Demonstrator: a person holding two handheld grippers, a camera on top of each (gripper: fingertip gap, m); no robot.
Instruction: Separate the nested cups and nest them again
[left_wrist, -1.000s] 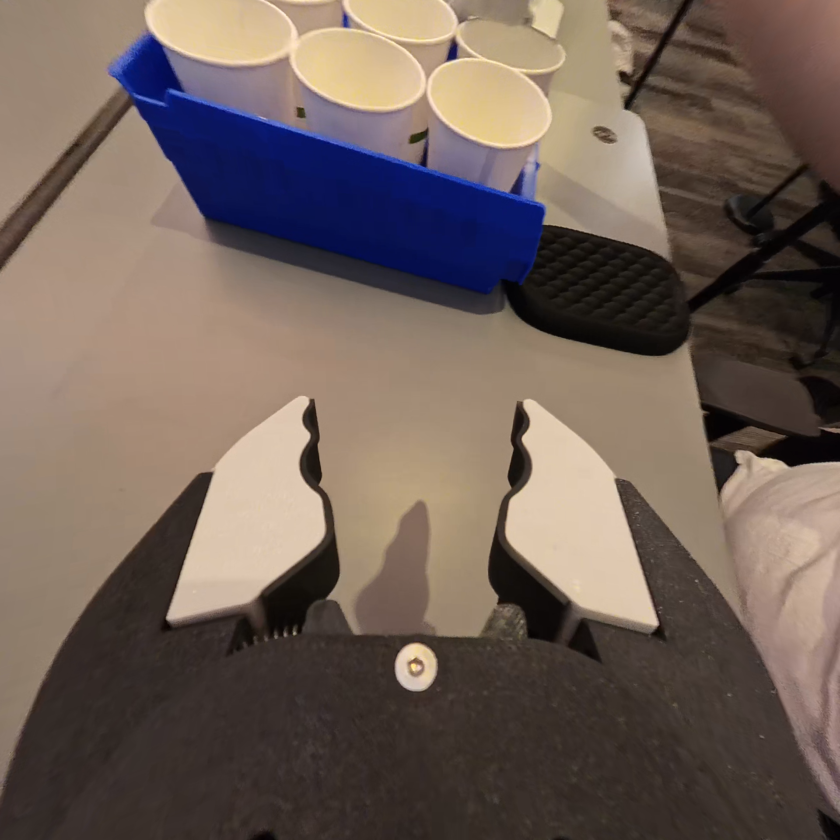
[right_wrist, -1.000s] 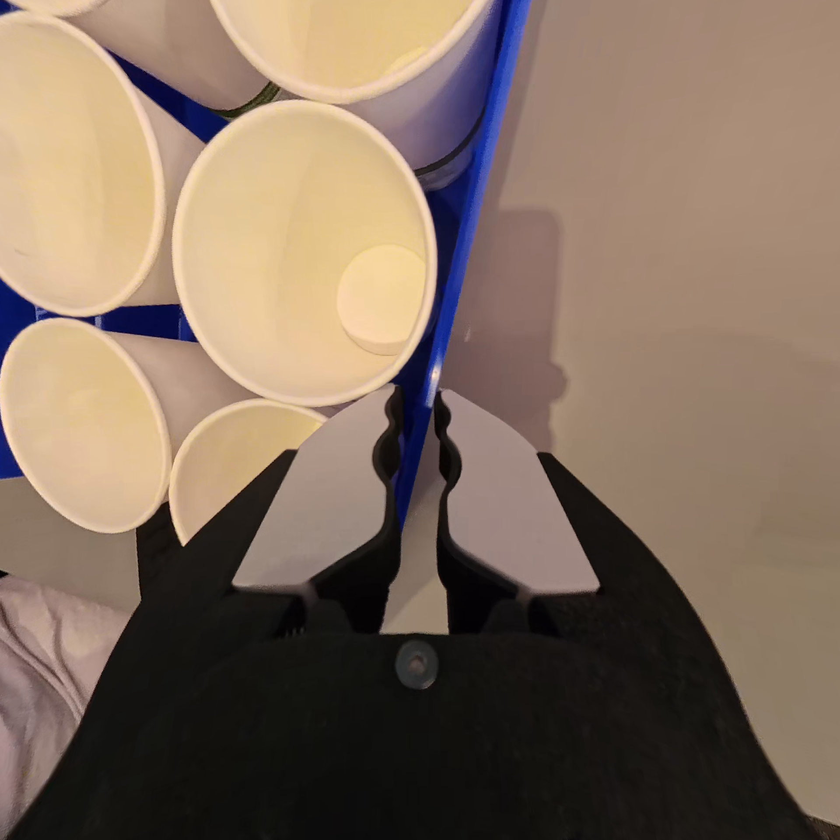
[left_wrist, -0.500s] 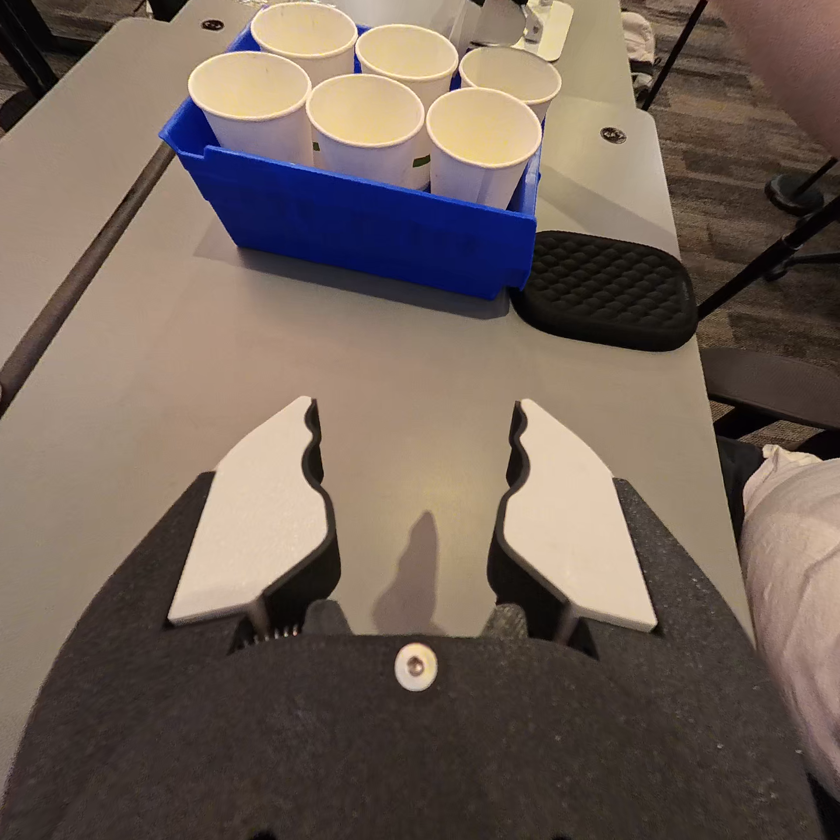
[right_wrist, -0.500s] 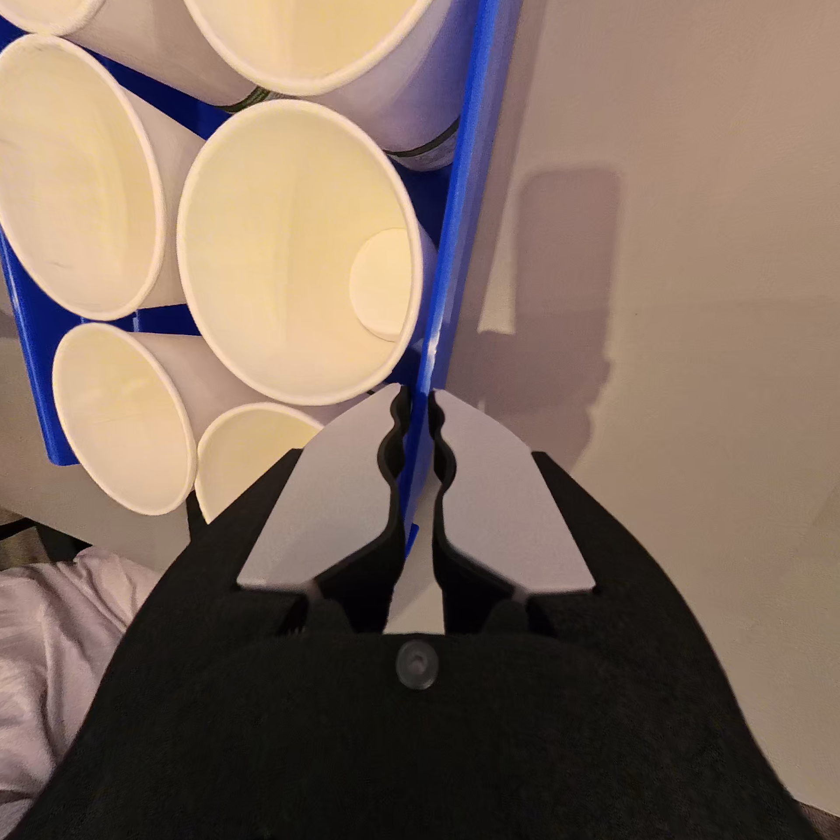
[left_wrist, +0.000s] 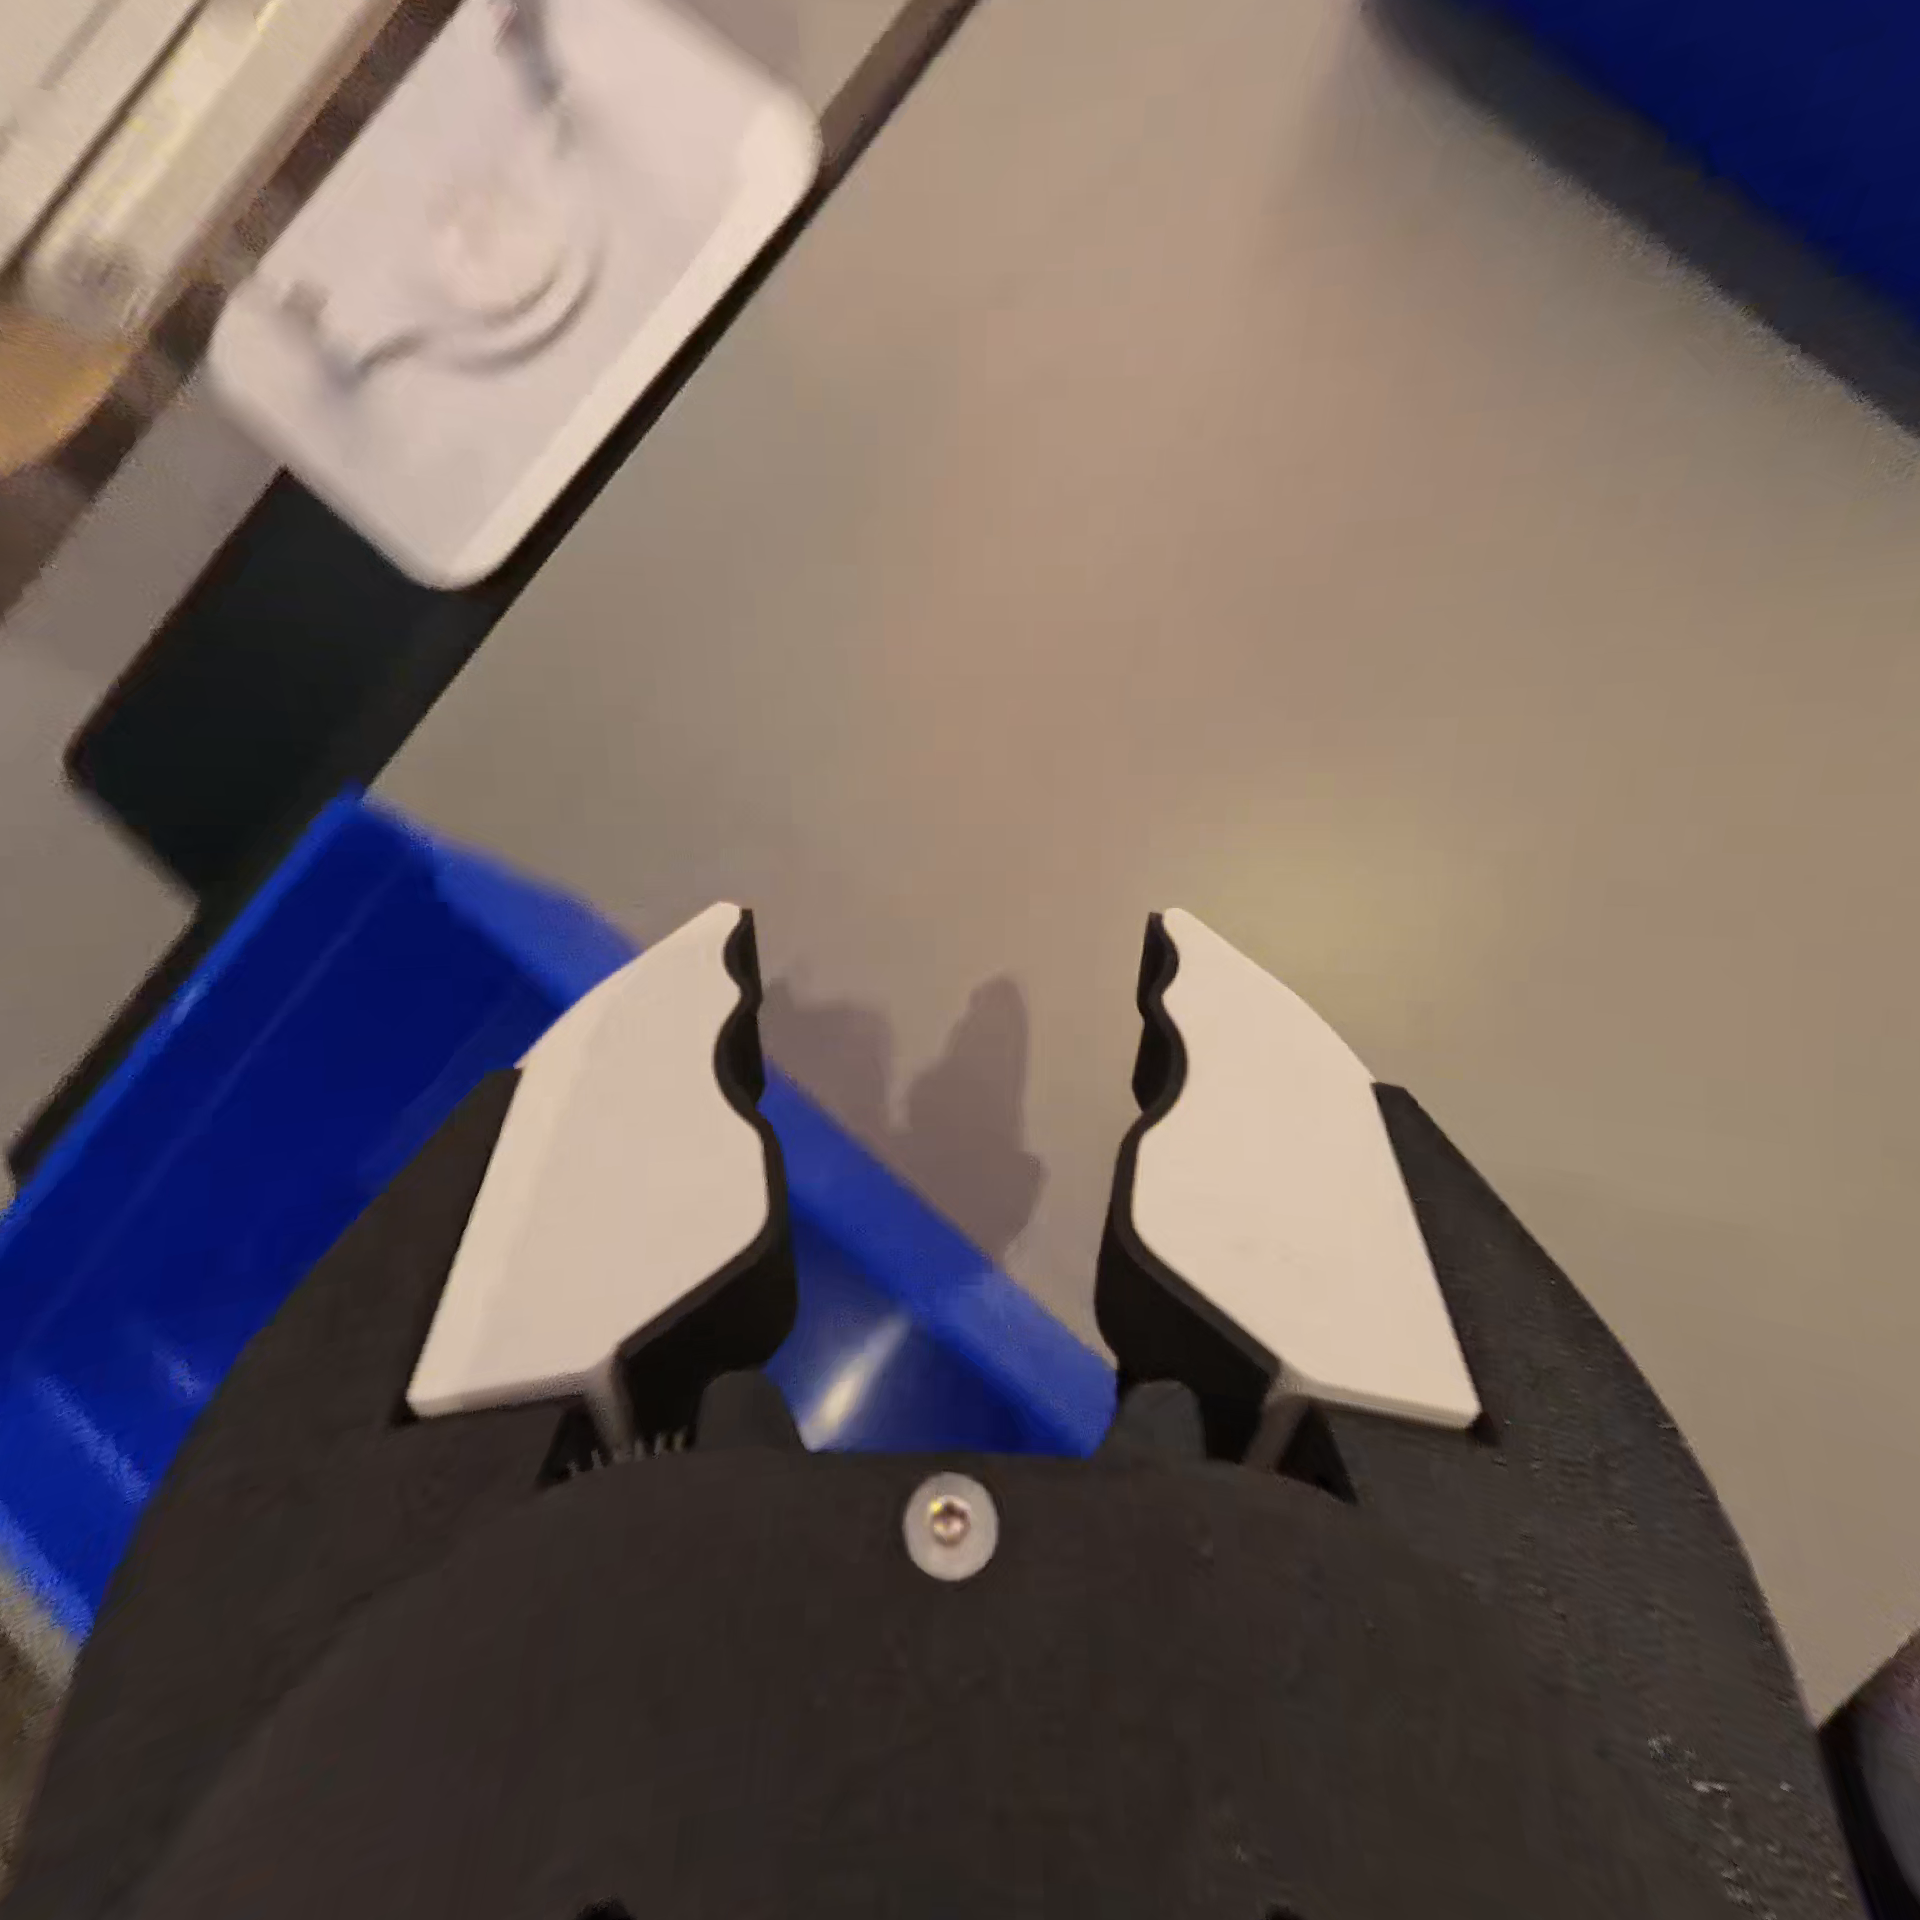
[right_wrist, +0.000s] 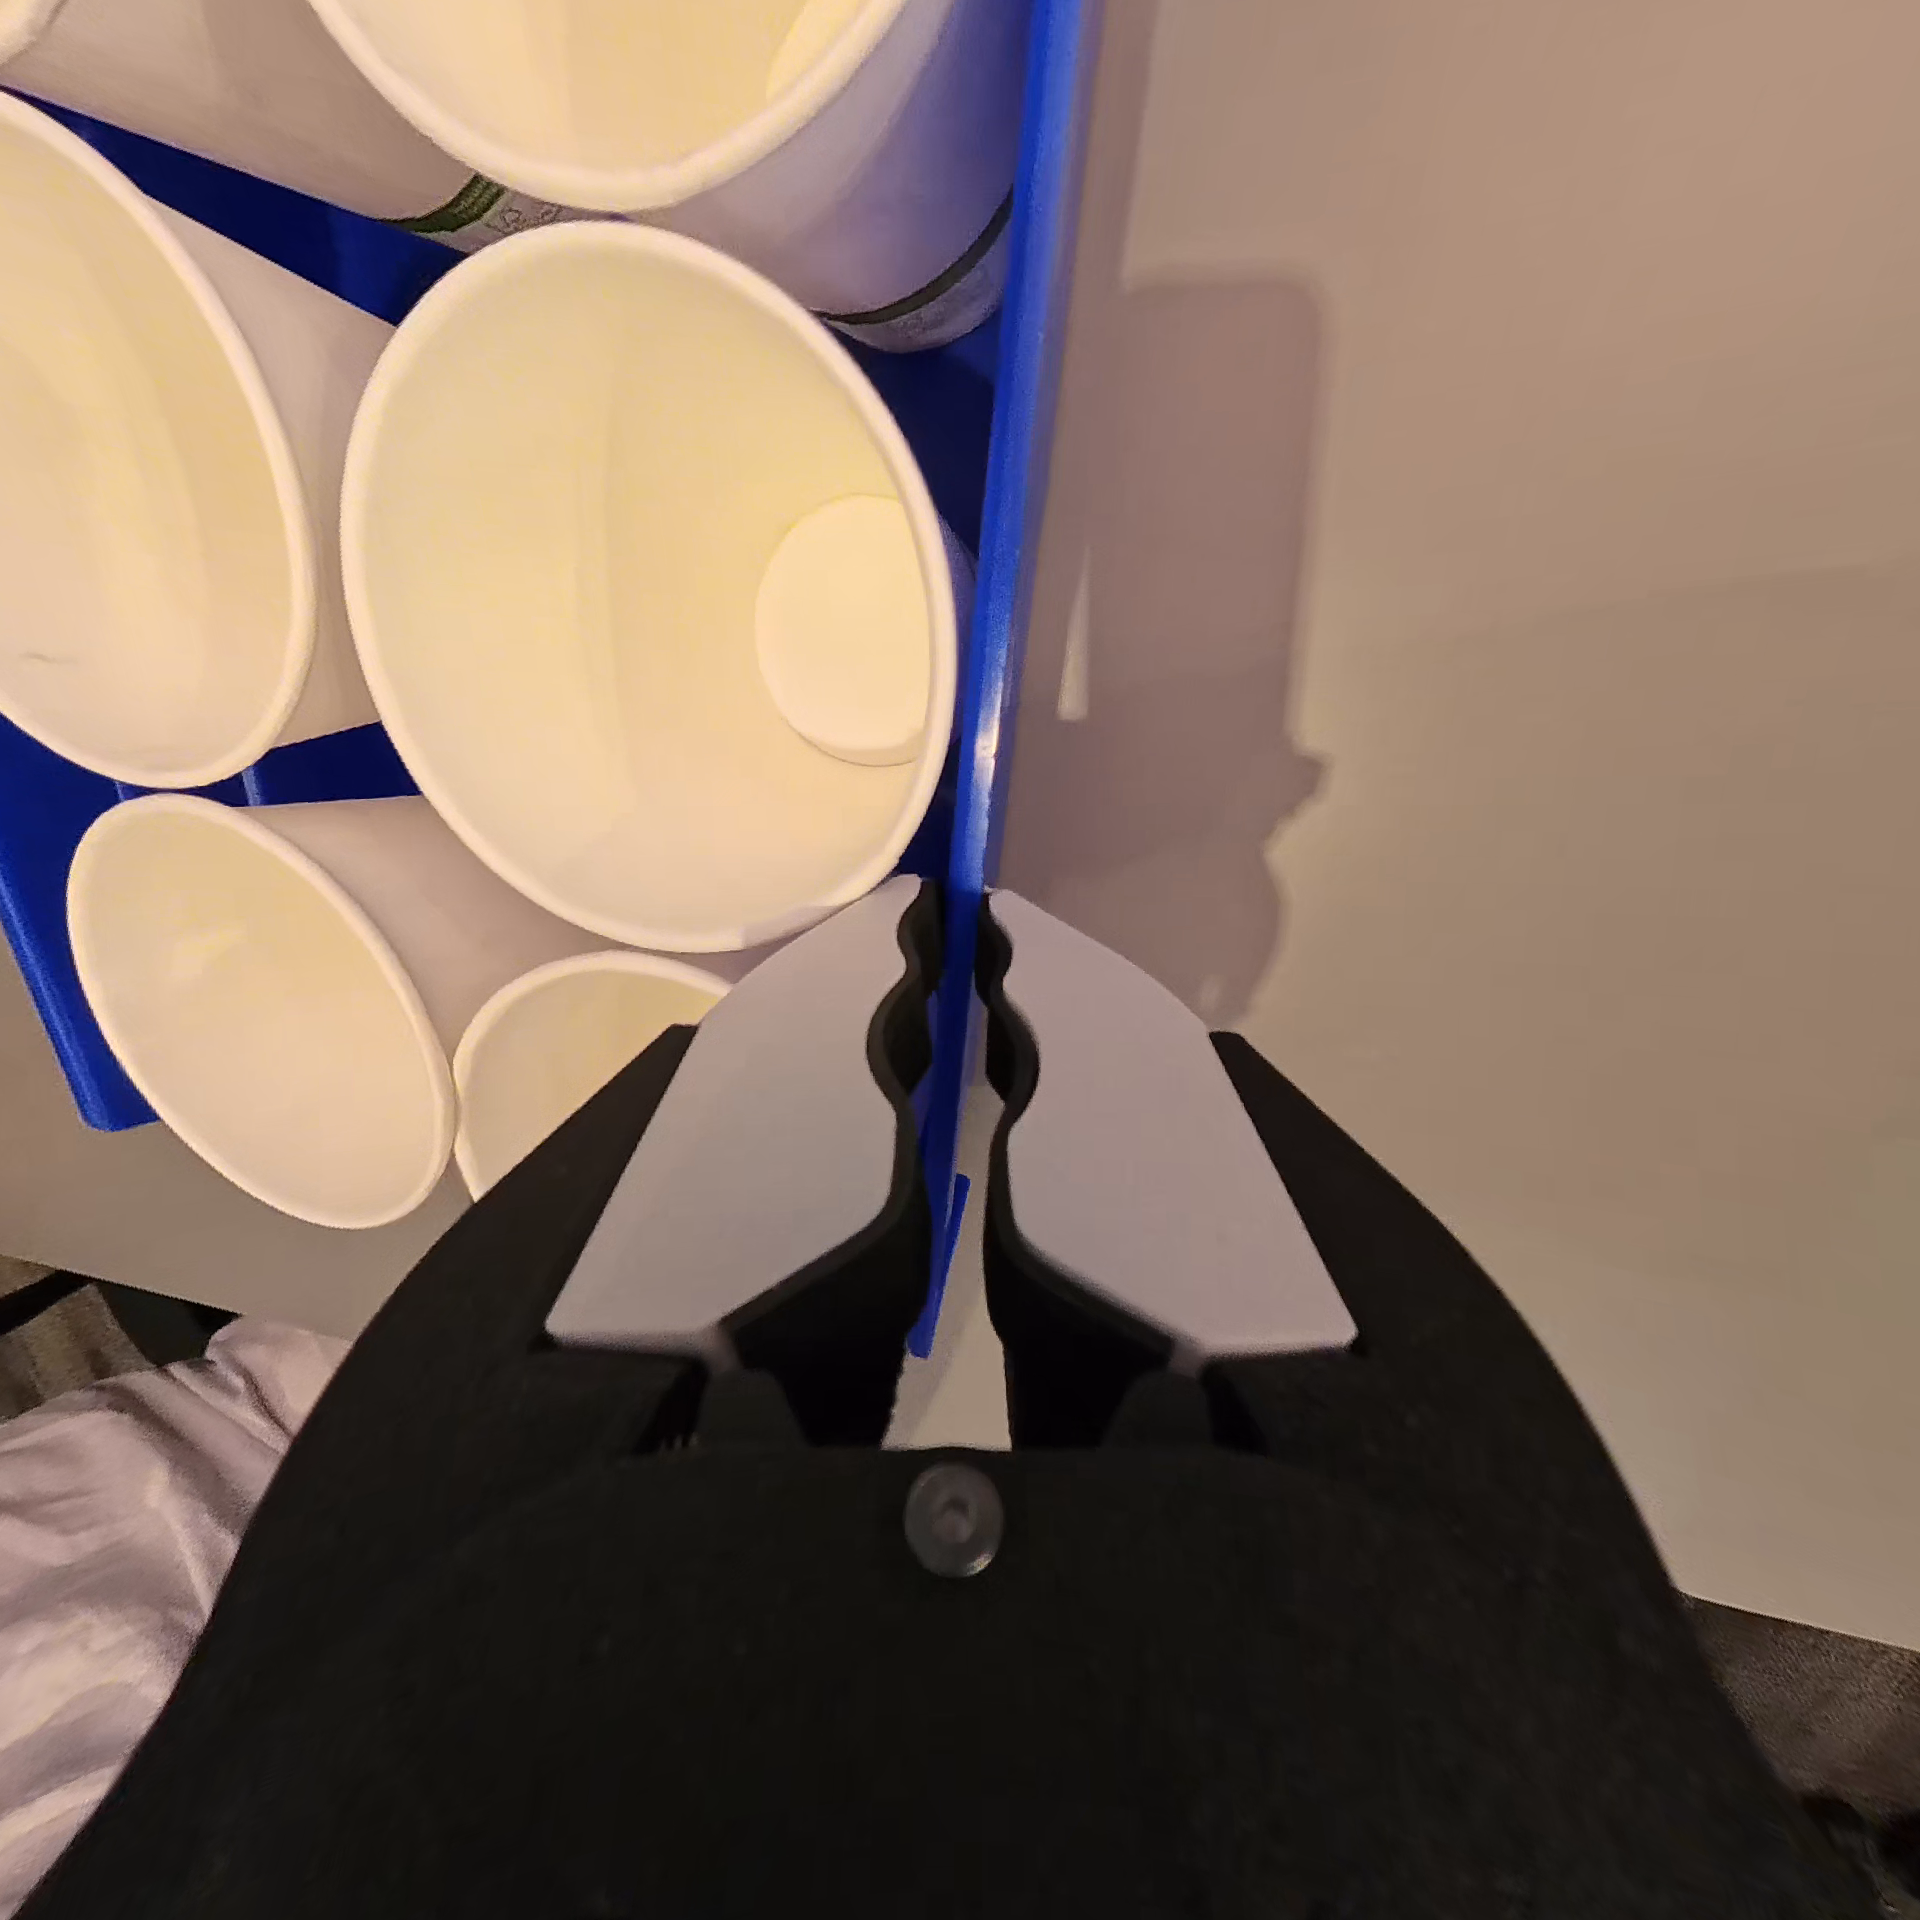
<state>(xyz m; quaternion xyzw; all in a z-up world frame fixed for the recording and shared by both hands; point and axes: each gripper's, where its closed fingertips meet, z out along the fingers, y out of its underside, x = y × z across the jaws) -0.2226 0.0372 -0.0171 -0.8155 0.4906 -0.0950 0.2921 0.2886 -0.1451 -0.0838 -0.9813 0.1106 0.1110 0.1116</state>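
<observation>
right claw (right_wrist: 961, 914) clamped on blue bin (right_wrist: 1013, 520) wall | cups (right_wrist: 644, 582) upright inside bin | left claw (left_wrist: 948, 961) spread, empty, above tabletop (left_wrist: 1247, 520) | advice: hold bin steady, grip one cup rim

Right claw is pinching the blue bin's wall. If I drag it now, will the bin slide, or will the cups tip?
The blue bin looks like thin rigid plastic, so it probably slides on the smooth table. The right claw grips one wall only, so it may pivot. The paper cups look light, already lean, and may wobble.
</observation>
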